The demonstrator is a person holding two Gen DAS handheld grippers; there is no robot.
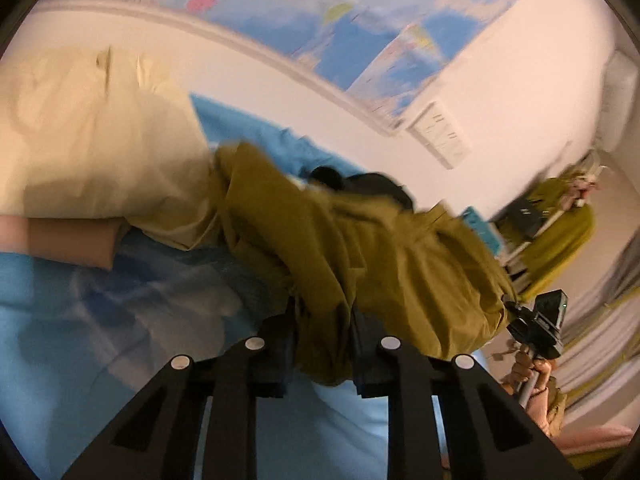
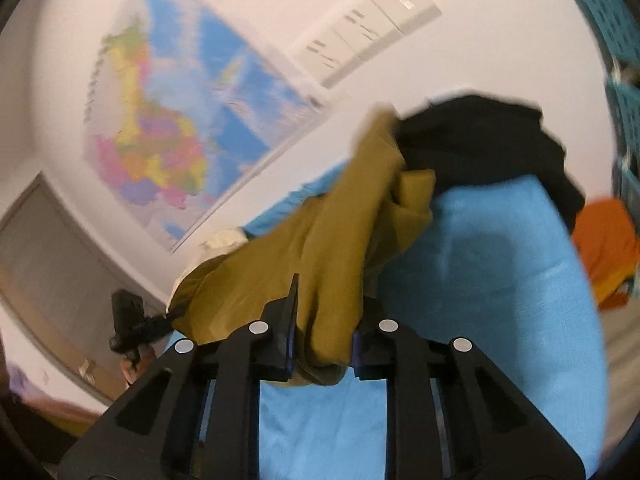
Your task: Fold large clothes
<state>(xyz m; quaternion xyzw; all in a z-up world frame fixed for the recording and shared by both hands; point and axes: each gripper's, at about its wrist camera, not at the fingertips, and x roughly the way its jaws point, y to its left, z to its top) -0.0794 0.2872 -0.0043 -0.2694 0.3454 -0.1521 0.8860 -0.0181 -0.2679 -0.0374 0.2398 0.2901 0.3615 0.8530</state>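
Left gripper [image 1: 323, 344] tilted, jaws pinched on the olive garment [image 1: 360, 248]; garment stretched above the blue sheet [image 1: 60, 320], beside a cream pillow [image 1: 88, 136]; right gripper [image 2: 322, 334] likewise clamps a bunched edge; black clothing [image 2: 488, 148] beyond.

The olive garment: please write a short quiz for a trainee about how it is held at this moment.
1. True or false: both grippers are shut on the olive garment.
2. What color is the sheet under it?
A) blue B) red C) white
3. Fill in: a dark piece of ____ lies beyond the garment.

Key: 1 true: left gripper and right gripper each pinch its cloth. 2 A. 3 clothing.
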